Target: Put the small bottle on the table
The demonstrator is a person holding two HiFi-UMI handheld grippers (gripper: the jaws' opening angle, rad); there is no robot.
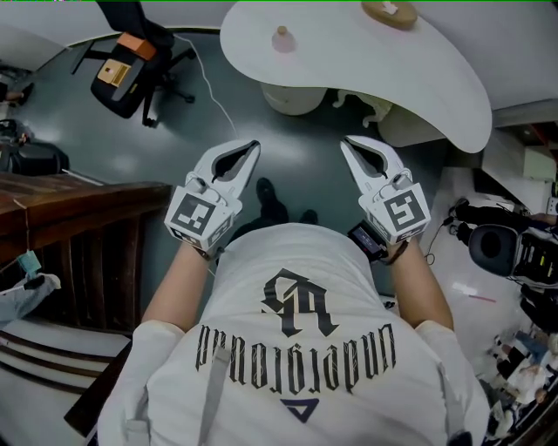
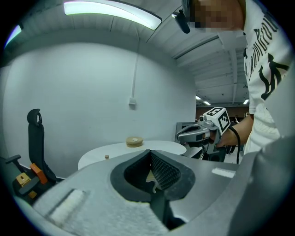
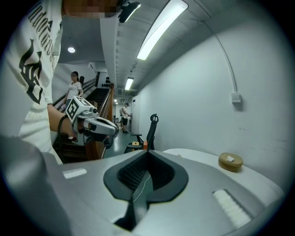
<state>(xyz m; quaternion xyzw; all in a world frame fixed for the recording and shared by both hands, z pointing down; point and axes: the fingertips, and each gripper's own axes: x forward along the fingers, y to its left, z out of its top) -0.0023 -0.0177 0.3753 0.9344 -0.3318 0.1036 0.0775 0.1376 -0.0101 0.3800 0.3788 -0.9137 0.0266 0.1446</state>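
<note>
Small tan bottle (image 1: 282, 37) stands on the white curved worktop (image 1: 436, 87), well apart from the left hand-held gripper (image 1: 255, 145) and right hand-held gripper (image 1: 345, 139), both closed on nothing. It looks already placed; best hold both clear of it.

Detail of small bottle (image 1: 282, 37) unreadable; round wooden object (image 1: 390, 12) cut by top edge.
</note>
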